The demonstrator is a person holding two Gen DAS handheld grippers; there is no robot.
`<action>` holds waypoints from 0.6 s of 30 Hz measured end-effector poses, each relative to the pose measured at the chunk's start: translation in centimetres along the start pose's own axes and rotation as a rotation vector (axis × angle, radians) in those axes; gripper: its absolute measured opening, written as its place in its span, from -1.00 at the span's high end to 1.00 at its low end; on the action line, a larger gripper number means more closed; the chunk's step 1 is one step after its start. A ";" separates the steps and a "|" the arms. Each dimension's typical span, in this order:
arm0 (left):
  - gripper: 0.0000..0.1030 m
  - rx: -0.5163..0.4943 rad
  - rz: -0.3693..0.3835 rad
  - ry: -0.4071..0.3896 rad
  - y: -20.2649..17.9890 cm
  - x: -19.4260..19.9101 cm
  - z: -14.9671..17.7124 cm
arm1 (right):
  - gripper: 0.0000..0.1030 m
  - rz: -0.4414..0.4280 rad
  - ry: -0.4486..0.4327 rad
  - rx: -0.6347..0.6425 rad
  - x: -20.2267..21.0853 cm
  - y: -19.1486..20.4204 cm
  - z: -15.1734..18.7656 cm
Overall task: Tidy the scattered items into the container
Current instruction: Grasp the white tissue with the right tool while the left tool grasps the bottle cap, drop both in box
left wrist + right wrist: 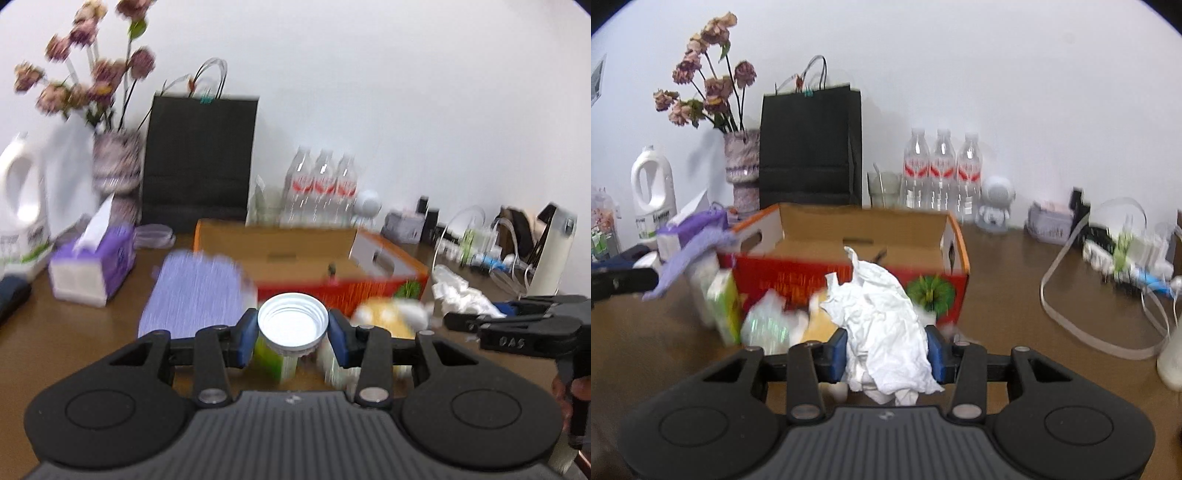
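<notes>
We hold a white lid (293, 325) tight in the left gripper (293, 330) and a crumpled white tissue (882, 325) tight in the right gripper (886, 349). Both are in front of the open cardboard box (955, 254), not over it yet. The lid is round and smooth, so it could slip out. The tissue hangs loose and could snag on the box wall and fall outside.
</notes>
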State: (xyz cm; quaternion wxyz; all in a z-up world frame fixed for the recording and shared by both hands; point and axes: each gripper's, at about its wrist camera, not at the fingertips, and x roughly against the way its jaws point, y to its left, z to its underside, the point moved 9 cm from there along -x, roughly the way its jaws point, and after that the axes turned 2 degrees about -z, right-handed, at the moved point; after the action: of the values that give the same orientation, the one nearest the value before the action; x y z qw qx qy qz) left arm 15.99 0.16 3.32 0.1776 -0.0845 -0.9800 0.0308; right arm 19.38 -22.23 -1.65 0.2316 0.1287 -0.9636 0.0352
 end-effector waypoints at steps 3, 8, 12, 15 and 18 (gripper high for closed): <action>0.20 -0.032 0.022 -0.038 -0.5 -1.7 -3.4 | 0.20 0.002 -0.047 0.020 -1.2 -0.3 -3.5; 0.20 -0.127 0.006 -0.035 -1.8 -6.5 -6.9 | 0.18 -0.007 -0.063 0.042 -4.8 -0.3 -9.1; 0.20 -0.106 0.001 0.055 -2.0 -11.5 -7.5 | 0.16 -0.016 -0.002 0.040 -9.0 0.0 -10.8; 0.20 -0.074 -0.021 0.134 -1.4 -15.3 -6.7 | 0.16 -0.004 0.083 0.024 -12.9 -0.4 -10.0; 0.20 -0.029 -0.045 0.222 -0.3 -18.3 -5.2 | 0.16 0.008 0.163 0.001 -16.3 -1.0 -8.4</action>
State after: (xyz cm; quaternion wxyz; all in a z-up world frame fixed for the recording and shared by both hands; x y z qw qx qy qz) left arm 34.63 -3.21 1.96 0.2844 -0.0677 -0.9563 0.0031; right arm 37.27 -18.32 -1.59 0.3093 0.1216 -0.9420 0.0468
